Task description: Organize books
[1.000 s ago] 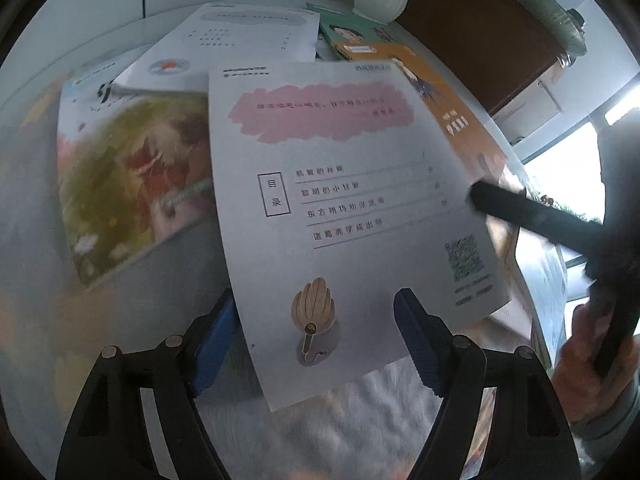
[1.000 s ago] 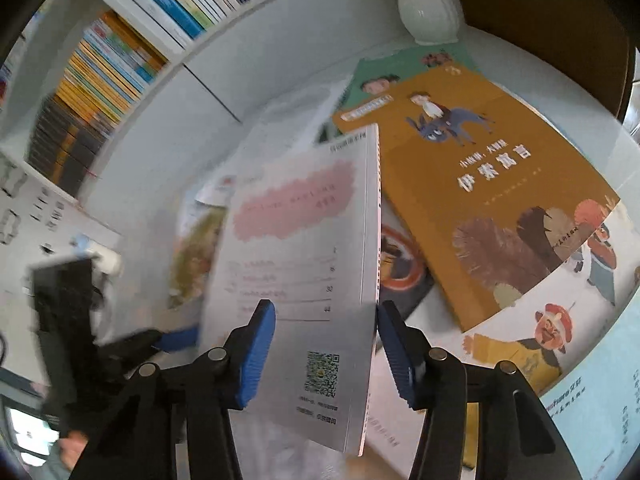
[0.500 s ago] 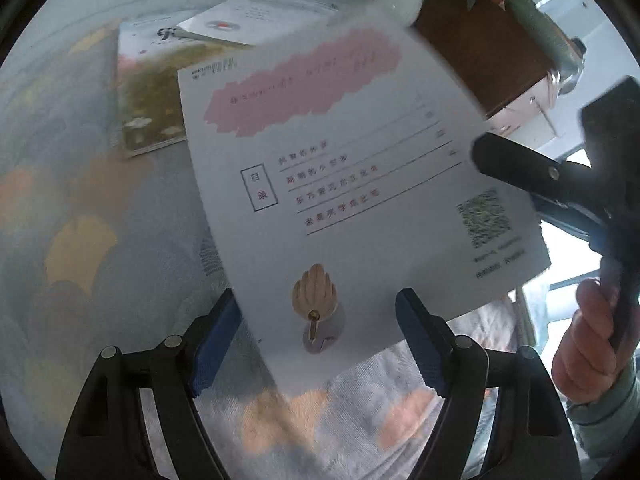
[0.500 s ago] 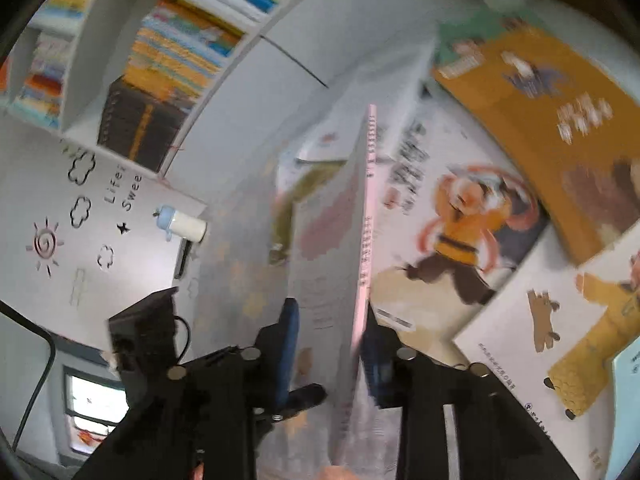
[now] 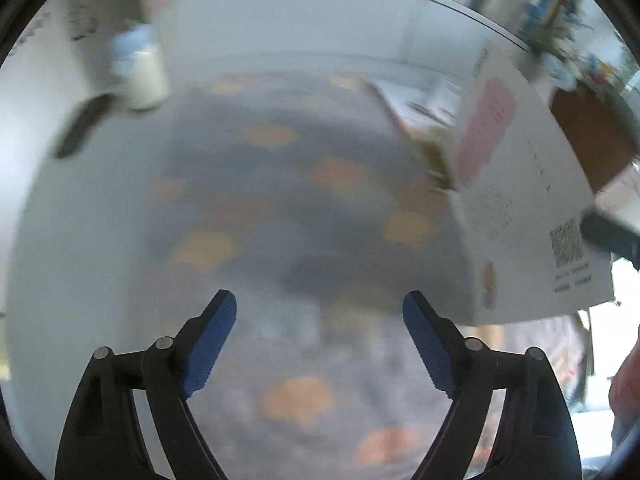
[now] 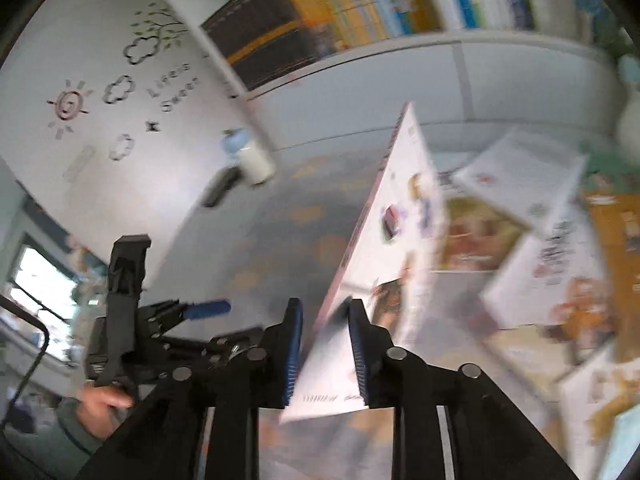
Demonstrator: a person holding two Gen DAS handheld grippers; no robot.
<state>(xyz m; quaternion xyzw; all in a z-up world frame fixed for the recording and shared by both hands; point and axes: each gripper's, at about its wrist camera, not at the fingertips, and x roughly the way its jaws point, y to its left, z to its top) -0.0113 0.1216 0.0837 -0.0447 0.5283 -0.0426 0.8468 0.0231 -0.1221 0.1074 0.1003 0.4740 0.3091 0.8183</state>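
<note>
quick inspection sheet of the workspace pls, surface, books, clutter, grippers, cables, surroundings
surface: table under a grey cloth with orange leaf shapes; the stretch ahead of the left gripper is bare.
job's things: white thin book lifted on edge and tilted; other books lie overlapped flat on the table to its right, among them an orange-covered one.
clutter: white bottle with a blue cap and a dark flat object beside it, blurred.
grippers: right gripper shut on the white thin book's lower corner; left gripper jaws opening, nothing between them.
cables: a dark cable loops at the left edge of the right wrist view.
surroundings: white bookshelf packed with books, wall decals, a window.
</note>
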